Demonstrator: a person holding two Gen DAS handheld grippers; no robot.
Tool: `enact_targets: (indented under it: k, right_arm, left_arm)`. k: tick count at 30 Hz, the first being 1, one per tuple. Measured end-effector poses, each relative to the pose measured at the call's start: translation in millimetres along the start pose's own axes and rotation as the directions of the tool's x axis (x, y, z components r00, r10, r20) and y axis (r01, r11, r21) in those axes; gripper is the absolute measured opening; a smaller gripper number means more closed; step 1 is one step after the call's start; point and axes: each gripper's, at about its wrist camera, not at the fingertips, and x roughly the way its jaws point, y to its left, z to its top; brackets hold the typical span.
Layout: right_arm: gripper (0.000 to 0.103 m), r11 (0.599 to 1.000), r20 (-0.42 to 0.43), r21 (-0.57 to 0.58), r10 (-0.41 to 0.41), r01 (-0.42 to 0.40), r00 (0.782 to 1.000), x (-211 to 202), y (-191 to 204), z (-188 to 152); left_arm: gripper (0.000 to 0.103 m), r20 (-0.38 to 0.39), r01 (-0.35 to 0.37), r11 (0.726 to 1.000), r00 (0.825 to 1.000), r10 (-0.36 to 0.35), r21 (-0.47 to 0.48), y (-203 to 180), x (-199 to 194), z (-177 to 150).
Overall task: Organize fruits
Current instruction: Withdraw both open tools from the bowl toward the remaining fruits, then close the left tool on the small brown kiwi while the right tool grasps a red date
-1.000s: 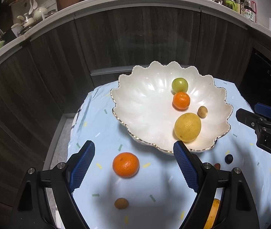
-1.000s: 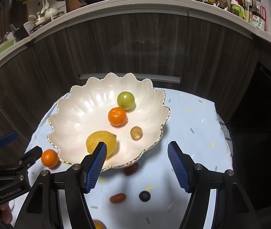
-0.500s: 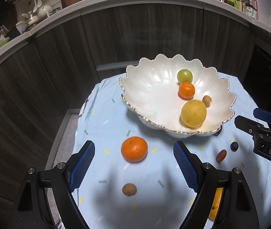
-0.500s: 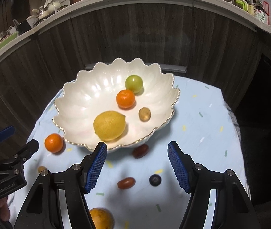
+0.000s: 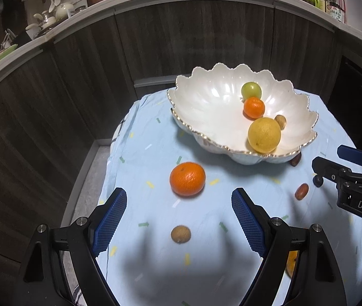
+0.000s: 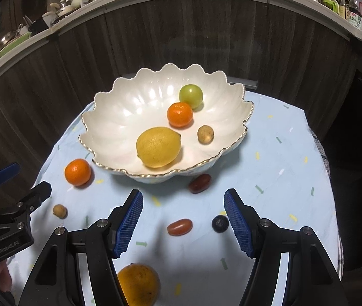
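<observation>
We had the white scalloped bowl [image 6: 119, 117] on the blue tablecloth [image 6: 277, 168], holding a lemon [image 6: 158, 147] with its long axis roughly left-right in the right wrist view, nipple end toward the right, plus a small mandarin [image 6: 179, 114], a green round fruit [image 6: 190, 96] and a small tan fruit [image 6: 205, 134]. Outside the bowl: a loose mandarin [image 5: 187, 178] near its left rim, a tan longan-like fruit [image 5: 180, 234], a dark red date [image 6: 200, 183] tucked against the bowl's base, a red grape tomato [image 6: 179, 227] lying left-right, a blueberry [image 6: 219, 224] just beside it, and a big orange [image 6: 137, 284] at the near edge. Left gripper [image 5: 178, 224] had its fingers wide apart, nothing between them; right gripper [image 6: 183, 223] was likewise spread, empty, with the tomato and blueberry below the gap. Readable text: "DAS" on the right gripper body, "GenRobot.AI" on the left.
</observation>
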Motion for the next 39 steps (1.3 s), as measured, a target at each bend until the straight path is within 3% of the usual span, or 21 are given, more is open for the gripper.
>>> enact_targets:
  k: [23, 39]
  right_arm:
    - [0.067, 0.997, 0.004, -0.081, -0.006, 0.006, 1.000, 11, 16, -26]
    - [0.062, 0.996, -0.057, -0.094, -0.010, 0.004, 0.998, 45, 11, -36]
  left_arm:
    - [0.085, -0.014, -0.028, 0.999, 1.000, 0.028, -0.021, 6, 14, -36]
    - [0.080, -0.068, -0.032, 0.998, 0.997, 0.029, -0.050, 4, 43, -50]
